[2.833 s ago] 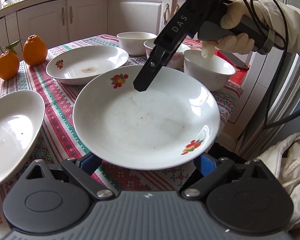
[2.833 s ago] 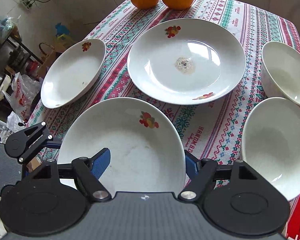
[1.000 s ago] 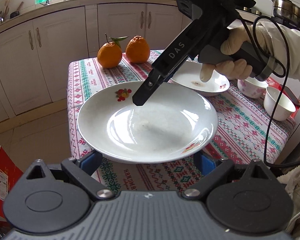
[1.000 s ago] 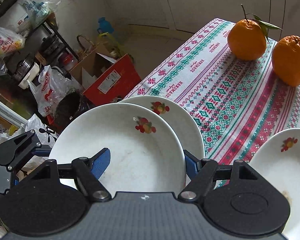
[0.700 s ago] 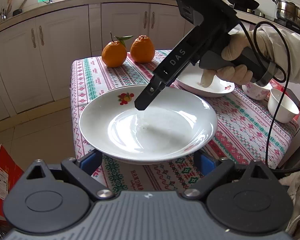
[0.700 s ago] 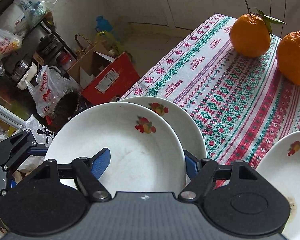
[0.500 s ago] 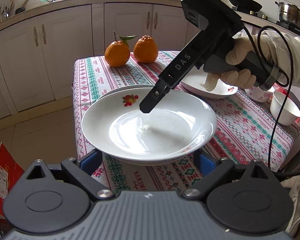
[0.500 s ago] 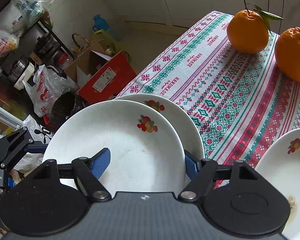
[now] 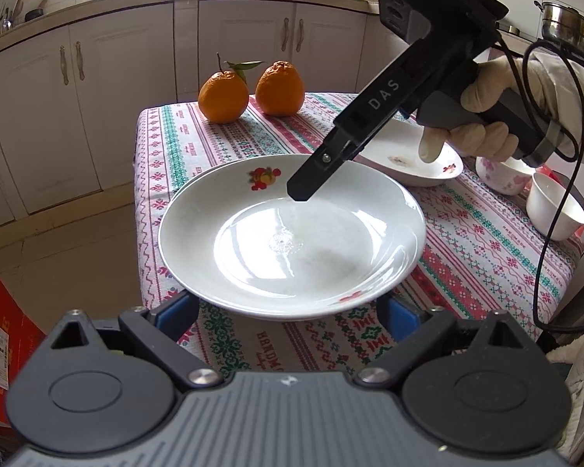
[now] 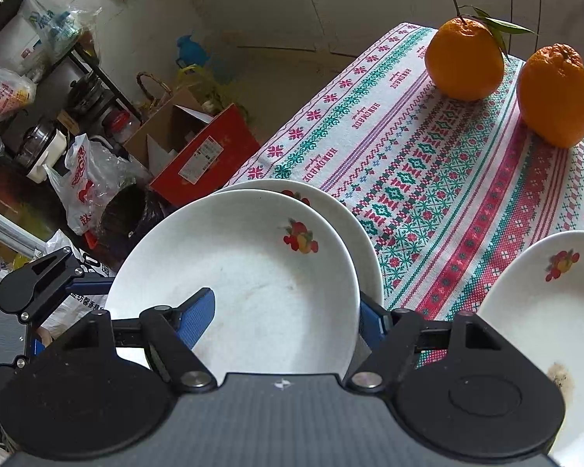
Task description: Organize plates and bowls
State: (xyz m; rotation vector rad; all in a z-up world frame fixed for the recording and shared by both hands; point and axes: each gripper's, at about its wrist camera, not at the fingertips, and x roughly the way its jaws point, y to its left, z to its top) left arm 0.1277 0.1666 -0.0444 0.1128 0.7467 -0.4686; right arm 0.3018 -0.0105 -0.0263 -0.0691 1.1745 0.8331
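Observation:
A white plate with a fruit print point(image 9: 292, 241) point(image 10: 245, 284) sits on top of a second like plate point(image 10: 331, 210) at the table's near-left corner. My left gripper point(image 9: 288, 311) is open, its blue pads under the plate's near rim on either side. My right gripper point(image 10: 288, 319) is open too, one finger point(image 9: 323, 171) over the plate's inside, the other hidden behind the rim. A third plate with a brown stain point(image 9: 408, 151) point(image 10: 545, 311) lies further right. Two white bowls point(image 9: 556, 210) stand at the far right.
Two oranges point(image 9: 249, 89) point(image 10: 506, 74) sit at the table's far edge. The patterned tablecloth point(image 9: 467, 249) covers the table. On the floor left of the table are a red box point(image 10: 198, 155) and bags. Kitchen cabinets stand behind.
The held plate has been carried left from the table's middle and lowered onto the second plate at the corner. Both grippers came along with it.

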